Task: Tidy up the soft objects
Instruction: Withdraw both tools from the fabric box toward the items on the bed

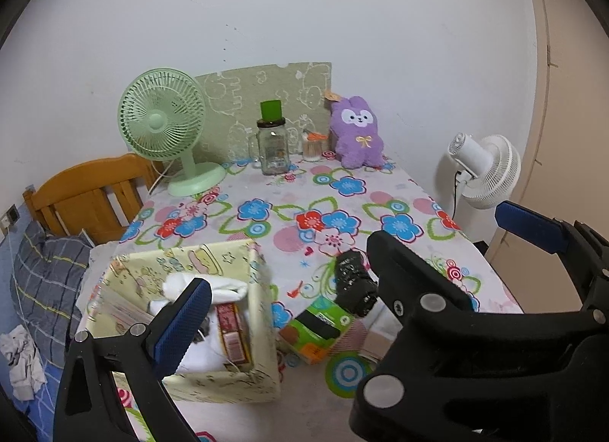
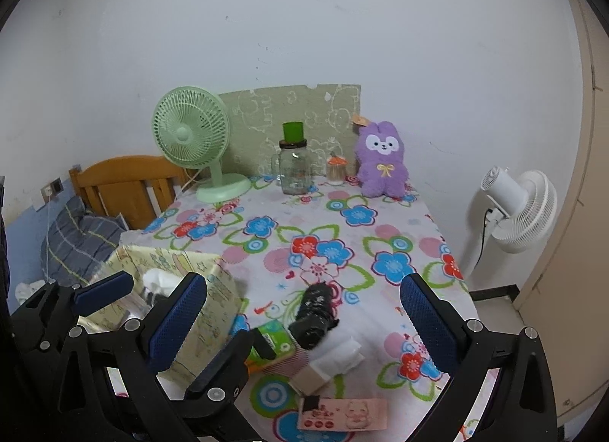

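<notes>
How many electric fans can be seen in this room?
2. A green desk fan stands at the table's far left corner, beside the glass jar. A white fan stands on the floor right of the table. Others may be out of view.

Black roll [image 2: 314, 318] — lying beside fabric box [image 2: 213, 312].

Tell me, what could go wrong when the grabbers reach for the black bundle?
The black bundle rests across a green packet and white pads, so a grab could catch those too. The two open grabbers, left and right, sit close together and might bump. The box is already crowded, so stuffing more in may spill things.
</notes>
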Action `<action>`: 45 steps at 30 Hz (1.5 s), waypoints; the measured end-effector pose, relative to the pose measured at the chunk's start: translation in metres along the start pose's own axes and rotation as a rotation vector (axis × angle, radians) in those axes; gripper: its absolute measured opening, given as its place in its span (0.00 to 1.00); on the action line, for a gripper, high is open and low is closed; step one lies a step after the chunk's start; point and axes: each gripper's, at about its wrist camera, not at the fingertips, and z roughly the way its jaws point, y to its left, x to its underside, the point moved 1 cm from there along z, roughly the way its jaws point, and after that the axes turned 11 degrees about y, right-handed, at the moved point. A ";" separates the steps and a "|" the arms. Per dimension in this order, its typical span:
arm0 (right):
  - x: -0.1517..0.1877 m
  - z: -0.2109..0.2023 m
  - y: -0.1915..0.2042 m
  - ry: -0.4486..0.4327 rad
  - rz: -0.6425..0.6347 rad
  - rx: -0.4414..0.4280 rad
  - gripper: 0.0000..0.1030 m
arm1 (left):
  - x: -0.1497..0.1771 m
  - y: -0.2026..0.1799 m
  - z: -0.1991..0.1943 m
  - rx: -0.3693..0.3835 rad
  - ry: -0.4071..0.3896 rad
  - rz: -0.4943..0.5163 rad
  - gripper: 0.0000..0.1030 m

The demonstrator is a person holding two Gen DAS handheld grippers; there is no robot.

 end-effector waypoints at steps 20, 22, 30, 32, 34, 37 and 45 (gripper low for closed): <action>0.049 0.025 -0.021 0.038 0.050 0.010 1.00 | 0.045 -0.022 0.033 0.047 0.033 -0.041 1.00; 0.054 0.028 -0.023 0.041 0.052 0.010 1.00 | 0.050 -0.022 0.037 0.051 0.041 -0.053 1.00; 0.073 0.045 -0.032 0.093 0.069 0.008 1.00 | 0.064 -0.029 0.059 0.062 0.110 -0.055 1.00; 0.078 0.051 -0.034 0.111 0.077 0.007 1.00 | 0.067 -0.031 0.062 0.060 0.121 -0.046 0.99; 0.082 0.056 -0.037 0.129 0.086 0.003 1.00 | 0.070 -0.035 0.066 0.055 0.129 -0.030 0.99; 0.089 0.063 -0.040 0.156 0.090 0.012 1.00 | 0.075 -0.039 0.073 0.050 0.149 -0.008 0.99; 0.102 0.076 -0.043 0.201 0.092 0.015 1.00 | 0.084 -0.037 0.088 0.045 0.199 -0.006 0.94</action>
